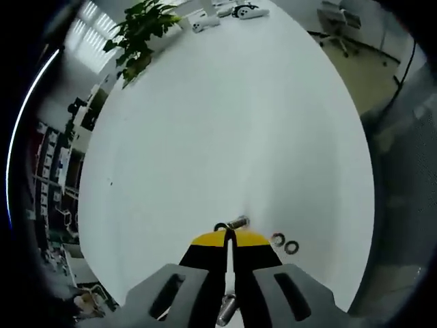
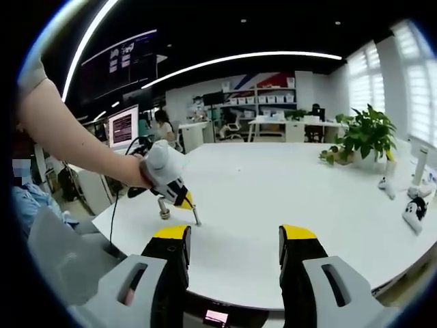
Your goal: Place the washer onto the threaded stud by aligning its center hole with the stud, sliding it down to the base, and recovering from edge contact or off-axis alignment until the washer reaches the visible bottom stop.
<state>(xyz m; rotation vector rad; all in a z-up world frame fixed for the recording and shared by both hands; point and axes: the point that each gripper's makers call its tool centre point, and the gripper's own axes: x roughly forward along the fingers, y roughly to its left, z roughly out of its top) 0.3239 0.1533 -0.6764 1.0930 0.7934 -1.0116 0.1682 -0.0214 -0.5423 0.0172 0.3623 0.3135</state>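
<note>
- Gripping a stud [image 1: 237, 222] between closed yellow-tipped jaws, the left gripper [image 1: 229, 240] points across a white table [image 1: 225, 123]; the stud's metal end pokes out just past the jaw tips, with a dark ring, apparently a washer [image 1: 220, 227], right beside it.
- Lying flat on the table near the stud, to the right of the jaw tips in the left gripper view, are two spare washers [image 1: 284, 243], side by side.
- Seen from the right gripper view, the left gripper [image 2: 179, 198] is held by a person's hand [image 2: 136, 176] above the table, the stud [image 2: 196, 216] slanting down from its tips toward the tabletop.
- The right gripper [image 2: 234, 249] hangs over the near edge of the table with its jaws spread wide and nothing between them, well apart from the stud.
- A potted plant [image 2: 360, 140] and white controllers [image 2: 413, 212] sit at the far side of the table.
- Judged from this, the job stands at its pick-up step: the stud is steadied, but the right tool has no washer.
- The next move likely calls for the right gripper to fetch a loose washer and bring its hole square over the stud's tip; whether the ring by the stud is already threaded on cannot be told.
</note>
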